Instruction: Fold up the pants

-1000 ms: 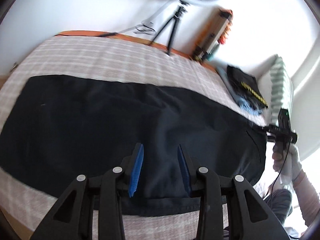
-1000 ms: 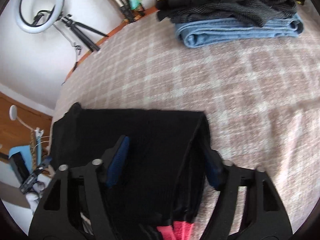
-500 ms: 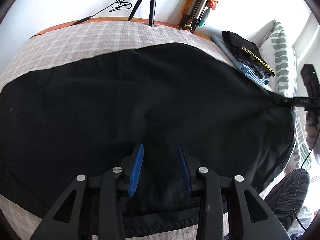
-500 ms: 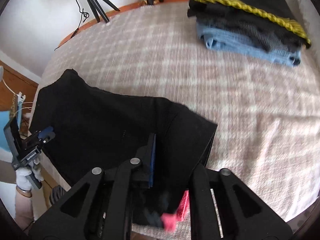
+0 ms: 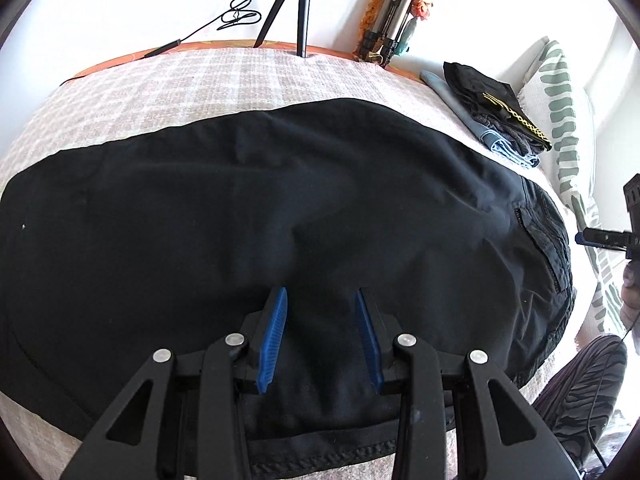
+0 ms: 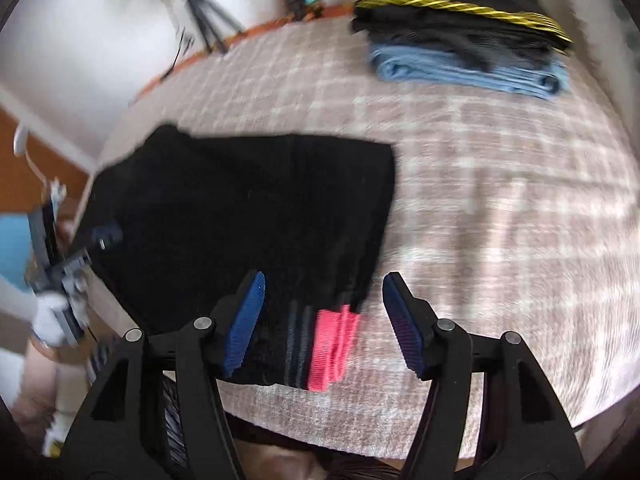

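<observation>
Black pants (image 5: 280,208) lie flat across the checked bedspread (image 5: 192,84), waistband to the right. My left gripper (image 5: 321,300) is open and hovers just above the pants' near edge, holding nothing. In the right wrist view the waist end of the pants (image 6: 248,216) lies on the bed with a pink label (image 6: 334,350) at its near edge. My right gripper (image 6: 322,286) is open wide above that waist end, with no cloth between its pads. It also shows at the far right of the left wrist view (image 5: 608,236).
A stack of folded clothes (image 6: 464,28) sits at the far side of the bed, also seen in the left wrist view (image 5: 496,120). A striped pillow (image 5: 564,120) lies to the right. Tripods (image 5: 298,4) stand behind the bed against the wall.
My right gripper was shut on the waist end half a second ago and has opened and let it go; the pants now lie flatter. My left gripper stayed open.
</observation>
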{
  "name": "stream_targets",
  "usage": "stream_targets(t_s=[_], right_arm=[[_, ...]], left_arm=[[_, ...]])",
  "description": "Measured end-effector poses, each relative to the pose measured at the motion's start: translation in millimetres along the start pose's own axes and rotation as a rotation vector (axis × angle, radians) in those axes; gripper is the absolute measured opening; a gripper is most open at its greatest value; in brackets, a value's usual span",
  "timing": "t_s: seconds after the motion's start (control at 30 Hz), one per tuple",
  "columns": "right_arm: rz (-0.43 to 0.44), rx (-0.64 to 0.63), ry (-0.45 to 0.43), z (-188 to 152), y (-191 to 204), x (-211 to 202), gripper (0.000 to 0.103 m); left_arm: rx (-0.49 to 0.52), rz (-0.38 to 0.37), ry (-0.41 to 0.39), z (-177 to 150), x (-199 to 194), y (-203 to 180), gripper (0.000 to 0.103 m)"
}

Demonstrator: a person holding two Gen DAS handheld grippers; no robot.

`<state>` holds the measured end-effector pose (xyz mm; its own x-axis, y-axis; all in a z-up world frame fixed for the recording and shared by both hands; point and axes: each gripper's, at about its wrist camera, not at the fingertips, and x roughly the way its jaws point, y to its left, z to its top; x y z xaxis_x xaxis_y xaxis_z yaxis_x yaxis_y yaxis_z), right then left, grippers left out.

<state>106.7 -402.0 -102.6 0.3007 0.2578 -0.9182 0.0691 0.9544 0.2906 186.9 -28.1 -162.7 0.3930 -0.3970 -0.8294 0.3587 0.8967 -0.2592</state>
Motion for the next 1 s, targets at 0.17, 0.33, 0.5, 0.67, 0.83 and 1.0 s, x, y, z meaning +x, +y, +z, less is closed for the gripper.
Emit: stream_targets(t_s=[0.17, 0.33, 0.5, 0.67, 0.83, 1.0], right_arm=[[-0.244, -0.129, 0.102, 10, 11, 32, 0.056], [-0.181, -0.168, -0.031, 34, 25, -24, 0.057], [0.100, -0.226, -0.070, 93, 62, -28, 0.063], [0.258, -0.221, 0.071, 164, 101, 60, 0.063], [0.407, -0.131, 0.280, 184, 115, 148, 0.063], [0.566, -0.100, 0.333, 175, 124, 166, 0.031]], left_arm=[[0.000, 0.010, 0.001, 0, 0, -2, 0.033], [0.013, 0.009, 0.001, 0, 0, -2, 0.033], [0.002, 0.015, 0.000, 0, -2, -2, 0.033], [-0.005, 0.059, -0.042, -1, -18, 2, 0.033], [-0.026, 0.106, -0.050, -6, -29, 16, 0.033], [-0.065, 0.138, -0.033, -13, -25, 37, 0.033]])
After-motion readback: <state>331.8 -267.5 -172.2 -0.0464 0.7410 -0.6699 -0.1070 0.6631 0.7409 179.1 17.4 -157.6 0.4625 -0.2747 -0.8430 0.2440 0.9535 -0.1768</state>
